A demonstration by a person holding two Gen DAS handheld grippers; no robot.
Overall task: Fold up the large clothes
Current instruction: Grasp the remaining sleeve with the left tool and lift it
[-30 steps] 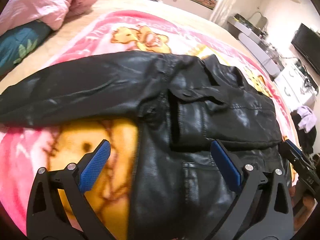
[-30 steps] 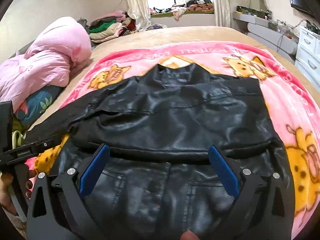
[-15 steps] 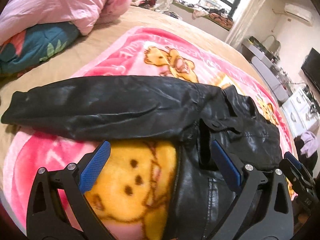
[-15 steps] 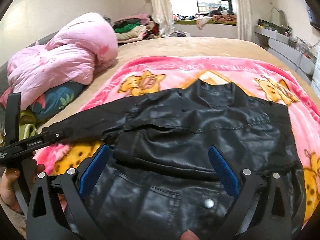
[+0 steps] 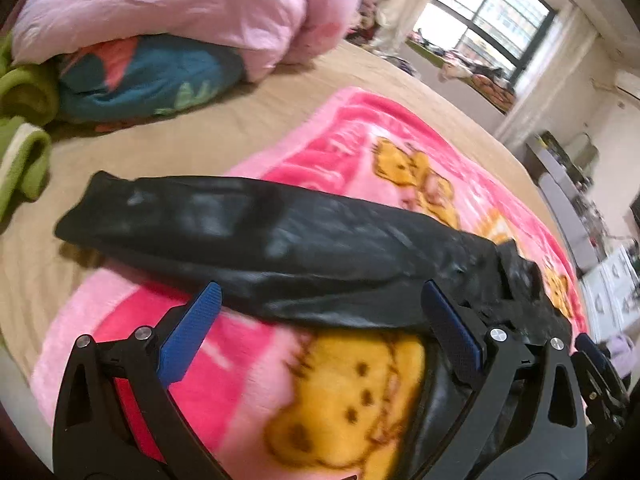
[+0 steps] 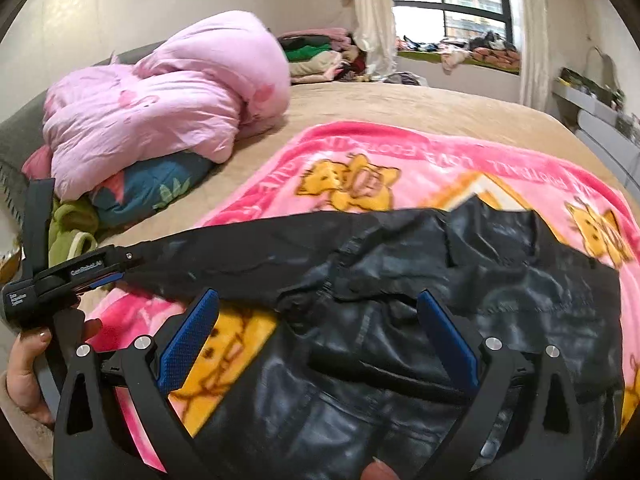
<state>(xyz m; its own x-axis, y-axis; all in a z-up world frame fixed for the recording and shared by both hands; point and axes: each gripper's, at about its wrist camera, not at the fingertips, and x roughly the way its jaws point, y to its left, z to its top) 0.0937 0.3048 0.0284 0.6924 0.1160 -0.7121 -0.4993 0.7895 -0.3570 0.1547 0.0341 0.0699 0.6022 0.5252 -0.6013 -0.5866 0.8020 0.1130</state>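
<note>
A black leather jacket [image 6: 460, 300] lies flat on a pink cartoon blanket [image 6: 360, 152] on the bed. Its left sleeve [image 5: 260, 232] stretches out to the left, the cuff resting past the blanket's edge on the tan sheet. My left gripper [image 5: 320, 320] hovers open just in front of that sleeve, nothing between its blue pads. In the right wrist view my right gripper [image 6: 316, 320] stands open above the jacket's body, near the armpit. The left gripper [image 6: 80, 276] shows there at the left, held by a hand [image 6: 28, 376], close to the sleeve's cuff.
A pink duvet [image 6: 168, 100] sits on a teal patterned pillow [image 6: 148, 192] at the bed's left, with a green garment [image 5: 24, 136] beside it. Folded clothes [image 6: 320, 56] are stacked by the window. Drawers and a shelf [image 5: 612, 288] line the right wall.
Both grippers have swung left along the jacket. The left one went from the jacket's body out to the sleeve; the right one now looks at the armpit area. Both stayed open.
</note>
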